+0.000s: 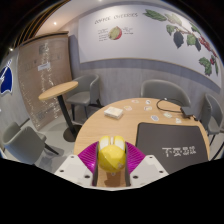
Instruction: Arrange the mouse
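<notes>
Mouse, yellow-green, is held pinched between both pink pads of the gripper, raised over the near edge of the round table. Contact at each flank appears firm. A dark mat lies on the table's right side, printed in white near its front edge; a small white item sits toward the far edge. Chairs stand left of the table. Mouse is judged light, rigid and smooth-shelled, so slip is possible; the side grip at its widest part is judged the best hold.
</notes>
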`<state>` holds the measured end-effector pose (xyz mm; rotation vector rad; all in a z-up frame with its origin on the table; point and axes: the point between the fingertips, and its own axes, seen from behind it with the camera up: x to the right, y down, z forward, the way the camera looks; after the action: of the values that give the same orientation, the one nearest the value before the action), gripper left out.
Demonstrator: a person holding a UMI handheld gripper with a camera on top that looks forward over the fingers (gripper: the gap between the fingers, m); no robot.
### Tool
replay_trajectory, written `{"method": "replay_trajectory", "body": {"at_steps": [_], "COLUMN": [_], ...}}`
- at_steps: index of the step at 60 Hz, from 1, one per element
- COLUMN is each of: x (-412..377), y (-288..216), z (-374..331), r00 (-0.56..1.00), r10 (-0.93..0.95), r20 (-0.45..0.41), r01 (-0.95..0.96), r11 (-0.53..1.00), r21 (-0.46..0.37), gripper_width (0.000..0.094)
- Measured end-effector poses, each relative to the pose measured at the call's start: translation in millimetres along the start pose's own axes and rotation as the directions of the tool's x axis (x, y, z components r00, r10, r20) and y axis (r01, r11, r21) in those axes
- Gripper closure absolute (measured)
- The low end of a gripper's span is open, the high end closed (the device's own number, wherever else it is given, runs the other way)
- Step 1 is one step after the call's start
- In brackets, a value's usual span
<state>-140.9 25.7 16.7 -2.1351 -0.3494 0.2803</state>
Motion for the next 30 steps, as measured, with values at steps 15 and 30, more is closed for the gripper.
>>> {"method": "replay_trajectory", "body": {"at_steps": [15, 30], "x": [128, 213], "y": [-90, 15], "z": [-85, -32], "r00": [0.976, 0.948], "r10": [0.054, 0.129], "r20": [-0.210, -0.290], "r01": [-0.004, -0.137], "r11": [0.973, 0.991], "r21": [0.230, -0.008], "gripper_width": [0.0567, 0.0567]}}
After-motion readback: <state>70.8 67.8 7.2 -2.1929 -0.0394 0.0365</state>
